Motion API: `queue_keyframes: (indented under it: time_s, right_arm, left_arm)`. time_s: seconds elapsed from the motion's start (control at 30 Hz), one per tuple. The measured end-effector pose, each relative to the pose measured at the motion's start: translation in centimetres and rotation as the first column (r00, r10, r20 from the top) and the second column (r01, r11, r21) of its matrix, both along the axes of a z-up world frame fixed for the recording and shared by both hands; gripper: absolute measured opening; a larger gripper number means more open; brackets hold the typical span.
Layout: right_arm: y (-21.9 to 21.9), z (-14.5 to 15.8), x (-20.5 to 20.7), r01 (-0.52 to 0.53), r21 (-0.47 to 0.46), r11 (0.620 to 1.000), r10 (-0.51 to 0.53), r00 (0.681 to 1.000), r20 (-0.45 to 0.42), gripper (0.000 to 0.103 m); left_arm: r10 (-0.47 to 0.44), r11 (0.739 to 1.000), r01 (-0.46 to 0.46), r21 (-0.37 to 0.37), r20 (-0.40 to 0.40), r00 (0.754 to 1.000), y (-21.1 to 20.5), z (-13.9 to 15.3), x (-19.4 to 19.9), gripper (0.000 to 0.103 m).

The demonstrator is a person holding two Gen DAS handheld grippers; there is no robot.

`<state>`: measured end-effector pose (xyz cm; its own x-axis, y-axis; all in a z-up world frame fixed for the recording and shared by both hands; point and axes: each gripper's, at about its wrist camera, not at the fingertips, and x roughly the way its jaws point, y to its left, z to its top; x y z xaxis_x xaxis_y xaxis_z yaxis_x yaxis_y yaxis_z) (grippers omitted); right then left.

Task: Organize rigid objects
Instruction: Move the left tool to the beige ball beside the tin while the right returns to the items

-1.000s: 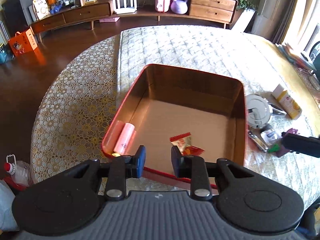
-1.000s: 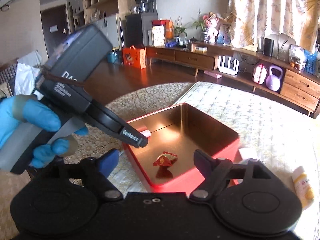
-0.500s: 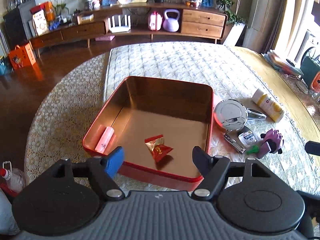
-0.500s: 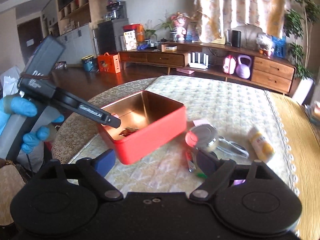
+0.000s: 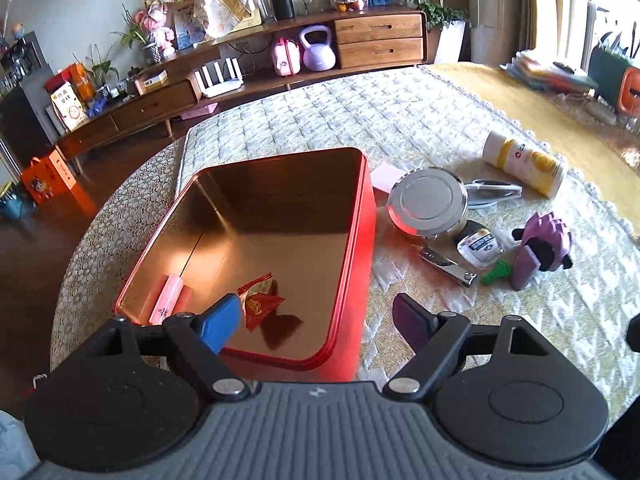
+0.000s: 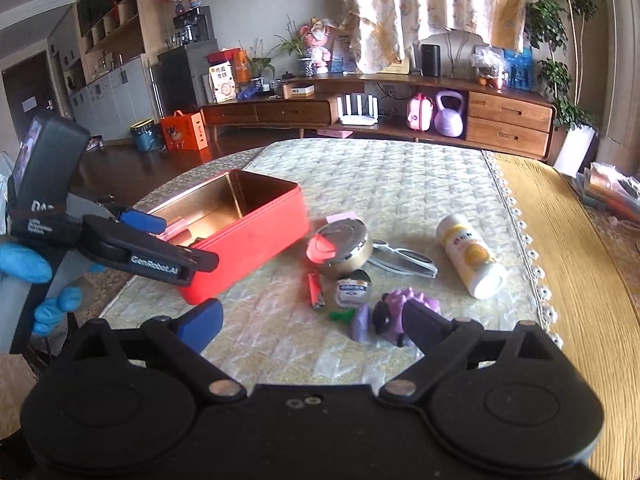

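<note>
Swinging rightward from over the red tin [image 5: 352, 248], the left gripper [image 5: 316, 322] now takes in the loose clutter on the quilted table cover [image 5: 400, 120], its jaws still opening with nothing between them; a red candy wrapper [image 5: 260, 300] and a pink tube [image 5: 166, 304] already lie on the tin's gold floor. To the tin's right sit a round metal tin [image 5: 426, 202], glasses [image 5: 494, 192], a white and yellow bottle [image 5: 524, 162], nail clippers [image 5: 448, 266], a small jar [image 5: 478, 246] and a purple toy [image 5: 540, 246]. From the right wrist, the right gripper [image 6: 312, 322] has also turned away from the tin toward the same pile, jaws widening and empty, with the purple toy [image 6: 400, 308] just ahead of its right finger and a lighter [image 6: 315, 290] nearby. All look light and stiff; the round tin and bottle are likely slick, best pinched across their width, the glasses fragile and best held at the bridge.
</note>
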<state>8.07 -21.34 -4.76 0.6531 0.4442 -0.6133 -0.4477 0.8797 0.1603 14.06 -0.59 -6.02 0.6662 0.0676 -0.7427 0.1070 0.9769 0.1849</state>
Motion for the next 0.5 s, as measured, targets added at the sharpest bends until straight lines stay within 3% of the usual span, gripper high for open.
queue_keyframes:
  time_s: [0.23, 0.37, 0.5]
  right_arm:
    - [-1.5, -1.1, 0.6, 0.03, -0.015, 0.999, -0.031, 0.999, -0.029, 0.096]
    - [-2.1, -1.7, 1.2, 0.049, -0.017, 0.999, -0.05, 0.998, -0.048, 0.096]
    - [-2.3, -2.6, 1.9, 0.056, -0.021, 0.998, -0.057, 0.996, -0.069, 0.096]
  left_arm:
    - [0.056, 0.993, -0.058, 0.107, 0.022, 0.998, -0.6, -2.2, 1.9, 0.086]
    - [0.087, 0.994, -0.089, 0.063, 0.032, 0.996, 1.1, -1.8, 2.6, 0.086]
    - [0.146, 0.985, -0.148, 0.086, 0.036, 0.989, 3.2, -1.7, 3.9, 0.086]
